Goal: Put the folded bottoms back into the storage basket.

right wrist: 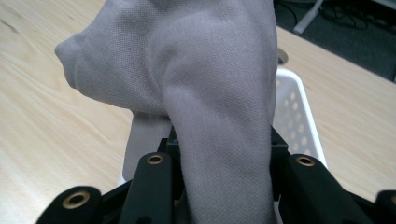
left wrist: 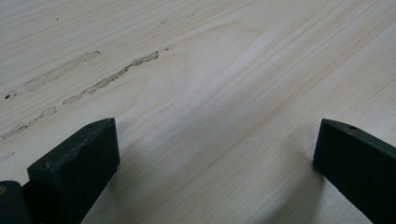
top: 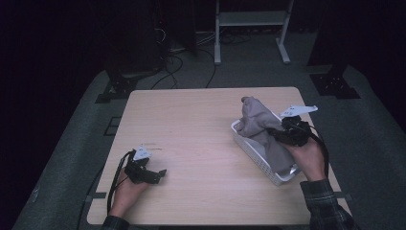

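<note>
A grey cloth (top: 258, 125) hangs bunched over a white perforated basket (top: 253, 153) on the right side of the table. My right gripper (top: 282, 128) is shut on the cloth, which fills the space between its jaws in the right gripper view as a thick fold (right wrist: 219, 121). The cloth's lower end trails down into the basket. My left gripper (top: 155, 175) rests low at the near left of the table, far from the cloth. Its jaws stand wide apart over bare wood, with one fingertip (left wrist: 88, 154) at each side and nothing between them.
The wooden table (top: 191, 124) has scuff marks (left wrist: 112, 77) near the left gripper. The basket's white wall (right wrist: 296, 116) stands behind the cloth. Beyond the far edge are a metal stand's legs (top: 249, 43) and cables on the dark floor.
</note>
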Demonstrator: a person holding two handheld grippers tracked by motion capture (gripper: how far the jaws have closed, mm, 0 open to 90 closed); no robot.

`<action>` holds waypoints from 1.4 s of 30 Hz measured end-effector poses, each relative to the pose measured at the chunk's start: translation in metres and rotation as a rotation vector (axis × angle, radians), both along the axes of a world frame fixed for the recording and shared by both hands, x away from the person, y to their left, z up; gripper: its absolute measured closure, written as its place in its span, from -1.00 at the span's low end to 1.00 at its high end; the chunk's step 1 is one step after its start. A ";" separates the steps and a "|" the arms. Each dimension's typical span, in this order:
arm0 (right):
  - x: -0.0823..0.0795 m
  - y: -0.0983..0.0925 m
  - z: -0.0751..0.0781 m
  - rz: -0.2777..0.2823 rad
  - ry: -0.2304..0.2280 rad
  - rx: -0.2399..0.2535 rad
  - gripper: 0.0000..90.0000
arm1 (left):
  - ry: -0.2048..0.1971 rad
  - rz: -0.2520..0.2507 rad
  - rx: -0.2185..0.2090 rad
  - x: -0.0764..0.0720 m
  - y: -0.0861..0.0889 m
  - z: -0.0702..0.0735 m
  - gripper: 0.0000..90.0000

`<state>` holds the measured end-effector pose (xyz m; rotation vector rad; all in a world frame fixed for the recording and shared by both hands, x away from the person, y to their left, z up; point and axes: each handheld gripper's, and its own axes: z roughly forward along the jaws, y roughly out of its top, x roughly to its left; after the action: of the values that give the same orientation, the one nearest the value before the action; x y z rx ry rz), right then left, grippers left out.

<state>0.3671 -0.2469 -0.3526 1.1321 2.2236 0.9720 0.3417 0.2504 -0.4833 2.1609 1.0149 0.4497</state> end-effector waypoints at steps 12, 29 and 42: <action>0.026 -0.012 -0.032 -0.051 0.098 -0.027 0.45 | 0.001 0.000 0.003 0.000 0.000 0.000 -1.00; 0.038 -0.001 -0.061 -0.032 0.204 -0.086 0.29 | 0.001 -0.002 0.001 -0.001 0.000 0.000 -1.00; 0.026 -0.013 -0.034 -0.020 0.150 -0.045 -0.11 | 0.001 -0.002 0.000 -0.001 0.000 0.000 -1.00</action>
<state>0.3928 -0.2602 -0.3870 1.2409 2.3343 0.8501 0.3405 0.2505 -0.4834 2.1619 1.0131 0.4481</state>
